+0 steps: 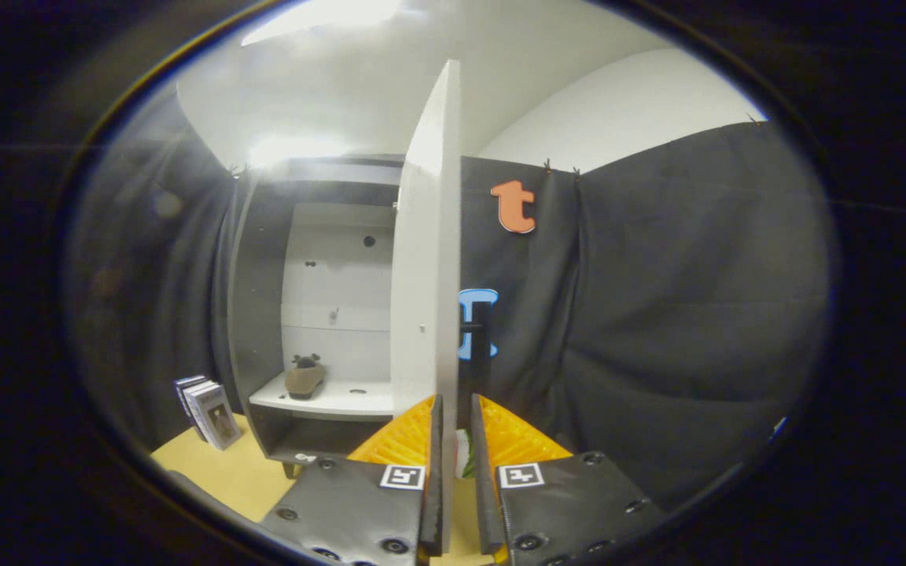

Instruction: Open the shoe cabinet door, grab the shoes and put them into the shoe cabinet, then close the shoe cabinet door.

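Jaws of the gripper (pixel 453 428) sit nearly pressed together, with only a narrow gap, and the near edge of the open white cabinet door (pixel 428 259) rises right at their tips; whether both fingers actually press on it I cannot tell. Left of the door, the shoe cabinet (pixel 264 314) stands open, and a brown shoe (pixel 305 377) rests on its white shelf (pixel 327 399). Farther left, some books (pixel 208 410) stand on the yellow bench (pixel 217 468) beside the cabinet.
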`<state>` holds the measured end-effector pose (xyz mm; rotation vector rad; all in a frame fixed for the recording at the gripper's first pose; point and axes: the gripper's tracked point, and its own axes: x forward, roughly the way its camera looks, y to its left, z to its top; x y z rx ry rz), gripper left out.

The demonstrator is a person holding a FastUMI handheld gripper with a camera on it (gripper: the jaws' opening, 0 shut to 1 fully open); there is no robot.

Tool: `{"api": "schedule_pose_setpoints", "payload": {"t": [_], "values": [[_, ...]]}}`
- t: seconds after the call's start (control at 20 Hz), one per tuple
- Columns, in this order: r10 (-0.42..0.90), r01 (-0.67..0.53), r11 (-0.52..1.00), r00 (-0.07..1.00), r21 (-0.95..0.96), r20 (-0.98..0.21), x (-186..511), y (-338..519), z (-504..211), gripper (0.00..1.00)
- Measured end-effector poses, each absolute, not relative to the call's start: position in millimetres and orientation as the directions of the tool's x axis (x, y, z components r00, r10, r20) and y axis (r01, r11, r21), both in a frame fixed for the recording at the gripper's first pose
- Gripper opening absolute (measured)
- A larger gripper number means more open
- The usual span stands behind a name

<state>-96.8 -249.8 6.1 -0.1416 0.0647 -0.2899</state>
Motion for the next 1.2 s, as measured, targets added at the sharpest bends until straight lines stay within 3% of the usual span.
{"api": "schedule_pose_setpoints", "payload": {"t": [0.5, 0.8, 1.2], "values": [[-0.151, 0.133, 0.982, 0.978, -0.135, -0.140, -99, -188, -67, 0.21], [-0.041, 0.009, 0.995, 0.941, -0.096, -0.336, -98, -142, -175, 0.21], [0.027, -0.068, 0.997, 0.778, -0.042, -0.627, -99, -93, -341, 0.21]]}}
